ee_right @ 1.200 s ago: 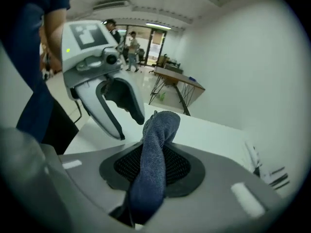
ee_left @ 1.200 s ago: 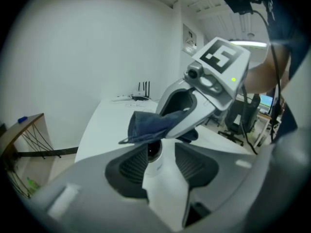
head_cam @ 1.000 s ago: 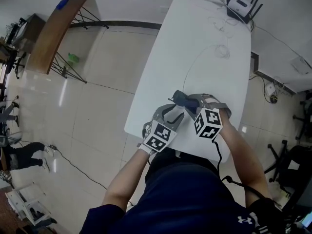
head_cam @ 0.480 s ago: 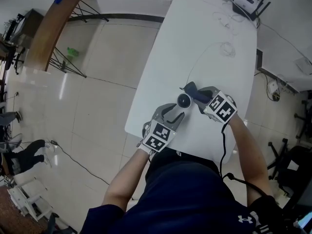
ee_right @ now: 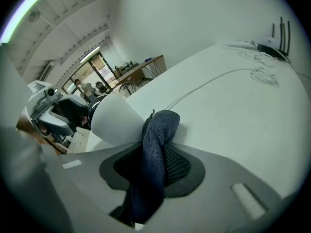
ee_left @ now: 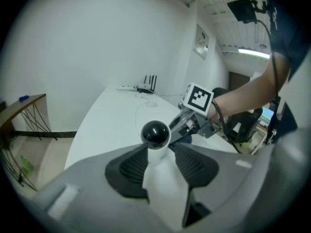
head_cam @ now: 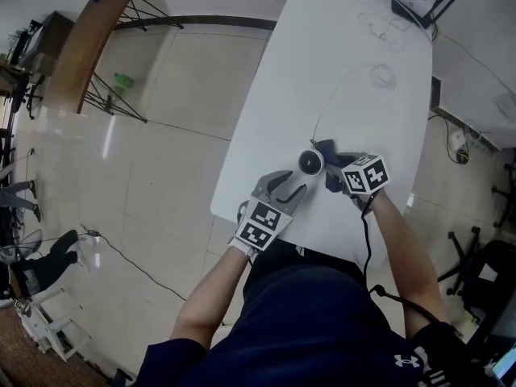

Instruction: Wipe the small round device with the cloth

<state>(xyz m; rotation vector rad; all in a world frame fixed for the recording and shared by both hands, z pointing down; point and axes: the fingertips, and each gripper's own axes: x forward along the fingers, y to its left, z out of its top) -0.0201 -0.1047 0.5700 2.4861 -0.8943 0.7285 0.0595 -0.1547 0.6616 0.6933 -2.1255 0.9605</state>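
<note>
**A:** What is here, from the biggest thing down?

**B:** The long white bench (head_cam: 306, 95) carries everything. The left hand-held gripper (head_cam: 289, 185) has its jaws closed on the white stem of the small round device with the glossy black dome (ee_left: 155, 134). It holds the device over the near part of the bench. The right hand-held gripper (head_cam: 332, 168) pinches a bunched dark blue cloth (ee_right: 158, 149), and the cloth touches the white side of the device.

**A:** What may go wrong?

**B:** I think the cloth is only a narrow fold, so it can miss the dome or slip out of the jaws. A hard push from the side could twist the device in its grip, or drag the thin white cable (ee_right: 209, 84) that leads to it.

**A:** Any writing?

**B:** None that I can read. There are only black-and-white square markers on the cubes (head_cam: 364, 174).
</note>
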